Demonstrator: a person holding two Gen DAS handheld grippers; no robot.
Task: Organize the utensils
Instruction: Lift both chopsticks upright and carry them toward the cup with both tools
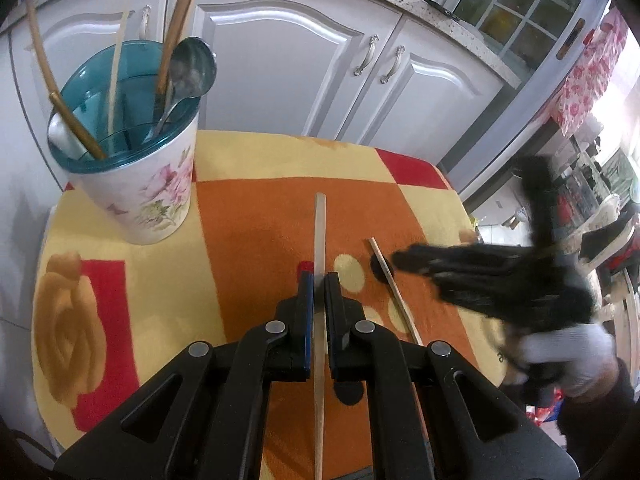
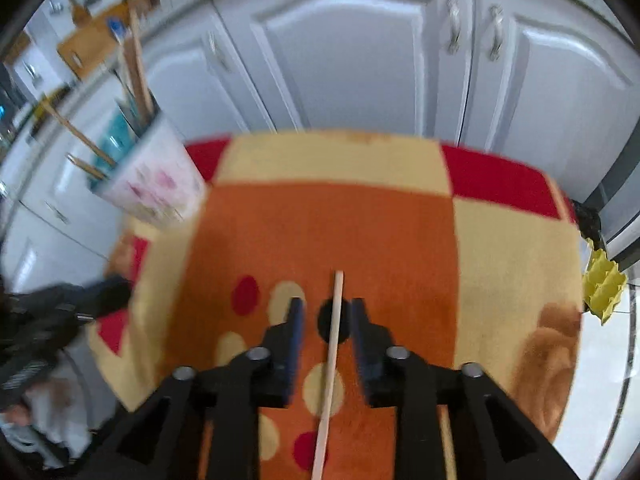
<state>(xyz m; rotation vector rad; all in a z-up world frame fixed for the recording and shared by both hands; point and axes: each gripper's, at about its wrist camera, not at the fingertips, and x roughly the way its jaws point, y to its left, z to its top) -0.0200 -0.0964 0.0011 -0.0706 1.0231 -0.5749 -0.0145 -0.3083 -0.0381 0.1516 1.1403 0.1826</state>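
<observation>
While the left gripper (image 1: 319,280) is clamped on one chopstick (image 1: 320,232), the right gripper (image 2: 326,308) sits released around another chopstick (image 2: 334,332) on the mat (image 2: 500,260).

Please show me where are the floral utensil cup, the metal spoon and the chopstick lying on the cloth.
floral utensil cup (image 1: 152,196): left wrist view, outer wall.
metal spoon (image 1: 194,68): left wrist view, bowl.
chopstick on the cloth (image 2: 335,320): right wrist view, upper shaft.
</observation>
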